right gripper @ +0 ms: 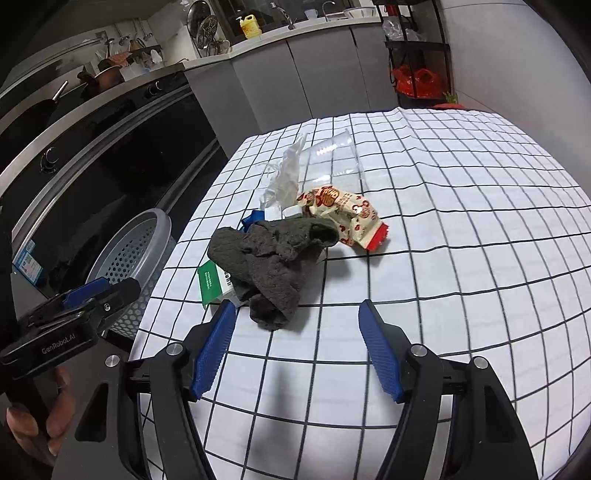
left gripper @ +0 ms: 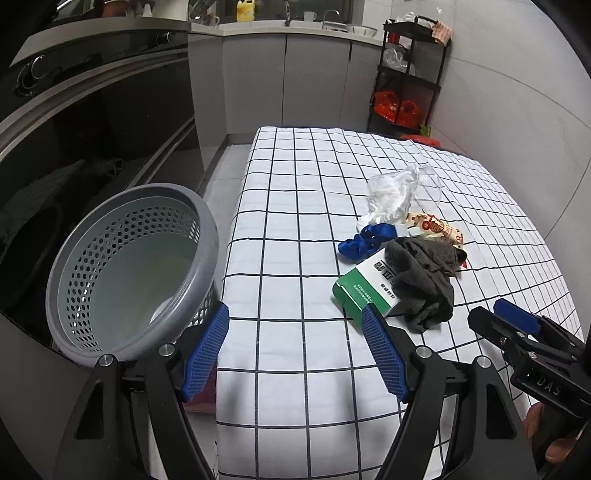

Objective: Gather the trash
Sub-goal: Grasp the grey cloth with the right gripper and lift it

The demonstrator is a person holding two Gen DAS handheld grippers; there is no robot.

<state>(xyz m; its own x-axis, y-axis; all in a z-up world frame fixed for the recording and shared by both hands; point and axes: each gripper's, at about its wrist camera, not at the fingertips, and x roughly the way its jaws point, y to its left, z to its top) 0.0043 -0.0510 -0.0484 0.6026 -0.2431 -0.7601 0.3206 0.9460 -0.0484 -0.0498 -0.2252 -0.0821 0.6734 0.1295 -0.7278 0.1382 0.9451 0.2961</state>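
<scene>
your right gripper [right gripper: 297, 314] hung spread and empty just short of the grey rag [right gripper: 271, 258], which lay over the green box [right gripper: 212, 282]. left gripper [left gripper: 295, 317] gaped too, beside the basket [left gripper: 74, 258]. pinching the rag's near fold alone seemed best.

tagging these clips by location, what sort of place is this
Most likely a home kitchen: a built-in oven with knobs, a counter with a faucet and yellow detergent bottle, plus a dish rack of cookware behind the checked table.
</scene>
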